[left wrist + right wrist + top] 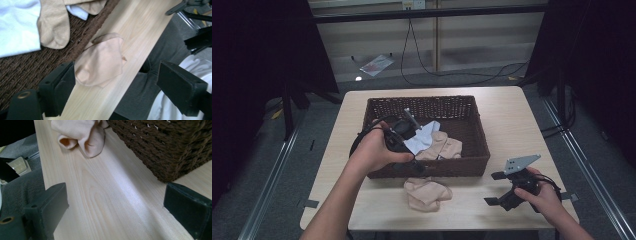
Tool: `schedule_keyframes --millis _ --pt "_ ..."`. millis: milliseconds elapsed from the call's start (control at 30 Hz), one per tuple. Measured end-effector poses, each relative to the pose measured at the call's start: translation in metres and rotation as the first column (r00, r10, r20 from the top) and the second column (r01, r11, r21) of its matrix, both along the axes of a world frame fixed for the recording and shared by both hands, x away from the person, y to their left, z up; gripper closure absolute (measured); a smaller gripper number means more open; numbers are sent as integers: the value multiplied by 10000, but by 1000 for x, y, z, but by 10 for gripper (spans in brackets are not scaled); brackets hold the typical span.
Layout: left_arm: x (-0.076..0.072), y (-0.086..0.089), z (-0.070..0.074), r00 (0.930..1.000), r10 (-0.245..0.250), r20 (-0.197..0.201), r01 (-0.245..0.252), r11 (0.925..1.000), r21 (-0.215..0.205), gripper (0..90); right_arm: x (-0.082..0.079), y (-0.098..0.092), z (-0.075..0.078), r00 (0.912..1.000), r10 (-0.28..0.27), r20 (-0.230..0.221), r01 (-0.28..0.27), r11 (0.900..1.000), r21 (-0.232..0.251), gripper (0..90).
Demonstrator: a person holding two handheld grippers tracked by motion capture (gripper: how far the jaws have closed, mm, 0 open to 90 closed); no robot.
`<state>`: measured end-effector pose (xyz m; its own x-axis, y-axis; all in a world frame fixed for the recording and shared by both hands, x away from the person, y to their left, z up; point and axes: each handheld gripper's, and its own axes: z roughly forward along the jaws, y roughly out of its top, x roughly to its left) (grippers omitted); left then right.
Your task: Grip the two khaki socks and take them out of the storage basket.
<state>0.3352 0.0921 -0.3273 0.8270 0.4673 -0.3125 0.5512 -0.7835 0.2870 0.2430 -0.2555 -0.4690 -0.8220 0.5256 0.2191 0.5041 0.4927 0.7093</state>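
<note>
Left hand-held gripper: jaws spread wide, nothing between the pads, hovering over the near rim of the wicker basket and aimed down at the beige sock. That sock lies crumpled on the worktop, outside the basket and just beside its near wall. Inside the basket: a second beige sock and a white cloth, overlapping.

Right hand-held gripper: jaws also apart, empty, held low over the worktop's near right corner, well apart from the sock.

Risks, as judged from this pose:
- Left jaw sits close to the basket wall; a descent on this line could strike or snag the weave and shove the basket.
- Sock is thin and lies flat; pads may close on one layer only, or slide on the smooth wood and pinch nothing.
- Sock lies near the worktop's front edge; a nudge could push it off.
</note>
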Motion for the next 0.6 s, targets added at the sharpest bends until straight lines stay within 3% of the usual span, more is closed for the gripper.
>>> schedule_keyframes --millis 133,333,367,500,600 --pt "-3 5 -10 9999 83 126 -80 9997 -226 124 0 0 -1 10000 57 -27 -57 10000 0 52" --pt "-9 11 -24 9993 138 354 -133 9998 -147 112 -1 -1 0 10000 12 -4 -12 10000 26 52" --pt "-11 12 -27 9991 231 360 -219 9992 -324 110 -1 0 0 10000 16 -10 -16 10000 13 52" --pt "-15 17 -34 9980 282 568 -262 9991 -348 110 -1 1 -1 10000 37 -13 -37 10000 -51 52" --pt "-17 22 -42 9982 380 472 -355 9979 -539 102 0 1 -1 10000 61 1 -61 10000 -33 52"
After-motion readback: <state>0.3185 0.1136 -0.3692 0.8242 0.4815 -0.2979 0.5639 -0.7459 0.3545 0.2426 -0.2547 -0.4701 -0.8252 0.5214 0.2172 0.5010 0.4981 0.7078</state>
